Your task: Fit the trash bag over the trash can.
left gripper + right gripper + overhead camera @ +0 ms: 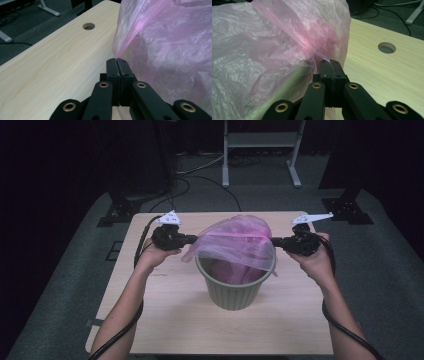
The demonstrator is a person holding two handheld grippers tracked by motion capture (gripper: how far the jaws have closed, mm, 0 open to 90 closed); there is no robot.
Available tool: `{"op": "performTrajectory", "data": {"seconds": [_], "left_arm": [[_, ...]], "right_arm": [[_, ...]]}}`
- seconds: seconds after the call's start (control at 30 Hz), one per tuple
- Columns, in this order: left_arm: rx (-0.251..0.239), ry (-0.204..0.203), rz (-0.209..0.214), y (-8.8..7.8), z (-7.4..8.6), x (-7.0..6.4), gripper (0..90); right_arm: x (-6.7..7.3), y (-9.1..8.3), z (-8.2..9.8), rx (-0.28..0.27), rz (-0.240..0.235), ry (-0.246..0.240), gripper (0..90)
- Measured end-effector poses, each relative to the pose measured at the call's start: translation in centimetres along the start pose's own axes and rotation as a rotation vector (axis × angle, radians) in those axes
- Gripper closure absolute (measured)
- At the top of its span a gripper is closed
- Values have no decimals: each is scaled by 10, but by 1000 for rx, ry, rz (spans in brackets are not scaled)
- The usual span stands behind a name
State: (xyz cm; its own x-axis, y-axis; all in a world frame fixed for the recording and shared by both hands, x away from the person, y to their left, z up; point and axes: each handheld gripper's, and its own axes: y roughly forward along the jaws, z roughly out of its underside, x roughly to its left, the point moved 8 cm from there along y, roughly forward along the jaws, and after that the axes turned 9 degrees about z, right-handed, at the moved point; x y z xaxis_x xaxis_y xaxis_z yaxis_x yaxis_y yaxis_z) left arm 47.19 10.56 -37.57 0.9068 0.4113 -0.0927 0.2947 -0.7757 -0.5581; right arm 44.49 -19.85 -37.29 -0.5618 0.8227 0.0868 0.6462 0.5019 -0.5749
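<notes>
A thin pink plastic bag [235,242] is stretched over the mouth of a pale green ribbed bin [231,292] at the table's middle, with part of it hanging inside. My left gripper [196,239] is shut on the bag's left edge, and its jaws [116,60] meet on the pink film [170,47]. My right gripper [274,241] is shut on the bag's right edge; its closed jaws [330,61] pinch the film [274,42] just above the bin's rim [287,82]. The bag is pulled taut between the two.
The light wooden table [165,320] has a round cable hole [88,26], seen also as the hole [386,47]. A white stand [260,150] and cables lie on the grey floor behind. Dark frame feet [345,207] stand at the back corners.
</notes>
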Motion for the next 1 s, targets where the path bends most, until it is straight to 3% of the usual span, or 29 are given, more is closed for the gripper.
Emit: {"op": "performTrajectory", "data": {"seconds": [0.07,0.13,0.3,0.47,0.6,0.87,1.0], "left_arm": [[-3,-9,16,-3,3,0,794],[-28,-21,32,-10,4,-1,733],[-53,0,62,-33,6,-8,633],[-48,15,56,-52,6,-15,544],[-64,44,82,-63,2,-26,527],[-32,101,136,-61,-5,-44,520],[-27,109,146,-60,-7,-48,508]], "right_arm": [[-2,-2,3,12,4,1,859],[-5,-7,5,-9,0,-2,793],[-7,-33,7,-85,-35,-3,717],[-6,-56,8,-120,-18,-33,652],[-3,-72,7,-158,-39,-36,624],[13,-79,13,-144,-101,-89,615],[18,-81,14,-136,-114,-113,607]]}}
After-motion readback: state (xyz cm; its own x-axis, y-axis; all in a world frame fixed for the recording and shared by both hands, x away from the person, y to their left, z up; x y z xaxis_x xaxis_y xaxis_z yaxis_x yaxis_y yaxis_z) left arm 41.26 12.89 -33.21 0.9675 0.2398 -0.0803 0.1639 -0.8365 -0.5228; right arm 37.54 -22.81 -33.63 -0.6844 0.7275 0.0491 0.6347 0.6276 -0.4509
